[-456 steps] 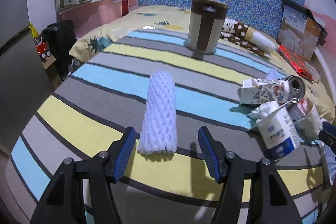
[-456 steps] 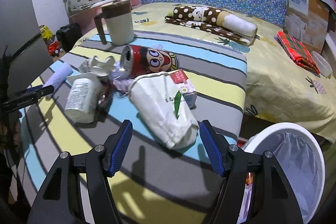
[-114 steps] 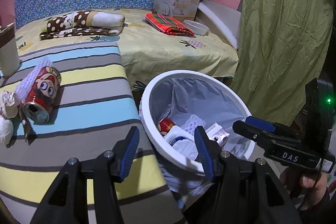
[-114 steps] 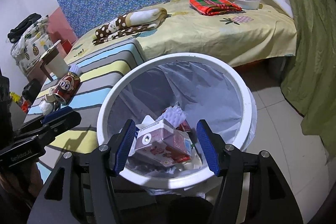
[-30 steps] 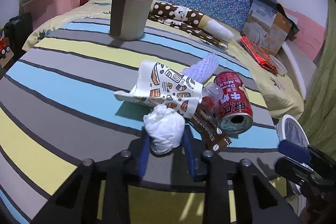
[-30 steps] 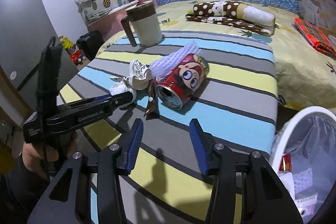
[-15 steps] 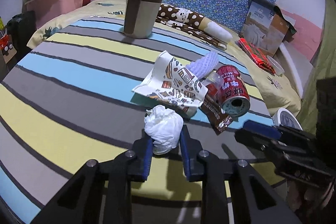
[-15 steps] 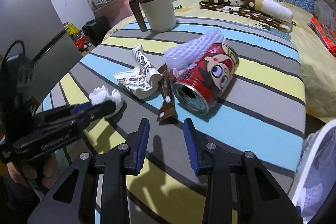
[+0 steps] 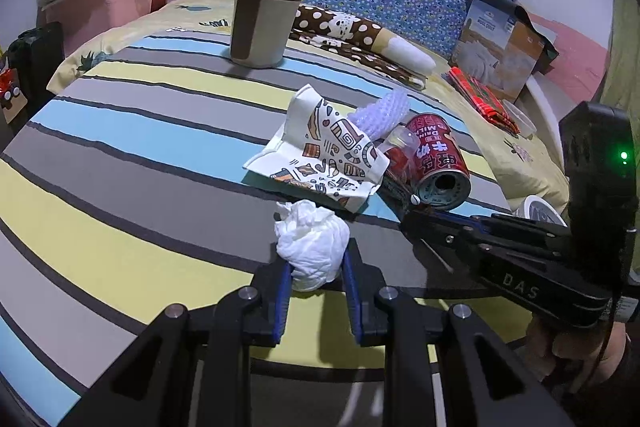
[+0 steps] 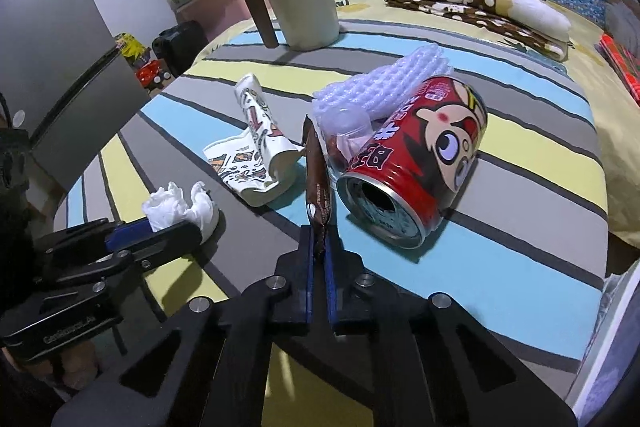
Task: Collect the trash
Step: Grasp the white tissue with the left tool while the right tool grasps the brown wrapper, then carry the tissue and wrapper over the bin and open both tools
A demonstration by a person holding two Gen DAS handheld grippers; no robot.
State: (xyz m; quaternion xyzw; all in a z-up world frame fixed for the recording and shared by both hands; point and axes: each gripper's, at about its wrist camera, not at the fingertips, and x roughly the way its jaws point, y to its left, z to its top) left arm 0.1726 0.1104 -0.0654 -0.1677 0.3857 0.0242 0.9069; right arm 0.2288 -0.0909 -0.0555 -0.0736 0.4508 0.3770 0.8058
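Observation:
On the striped tabletop (image 9: 120,163) lies a small pile of trash. My left gripper (image 9: 314,263) is shut on a crumpled white tissue (image 9: 310,243), low over the cloth; the right wrist view shows that tissue (image 10: 176,207) too. My right gripper (image 10: 318,239) is shut on the near end of a brown snack wrapper (image 10: 316,187), which stands up between its blue pads. Right of the wrapper a red cartoon can (image 10: 420,167) lies on its side, with white foam netting (image 10: 384,83) behind it. A printed paper wrapper (image 10: 256,155) lies to the left.
A beige and brown lidded mug (image 9: 264,19) stands at the table's far side. The white bin's rim (image 9: 538,209) shows past the table's right edge. Beyond the table is a bed with a folded dotted blanket (image 9: 360,35) and a cardboard box (image 9: 500,47).
My right gripper moved in toward the pile and its jaws came together on the brown wrapper. My left gripper stayed in place, still holding the tissue.

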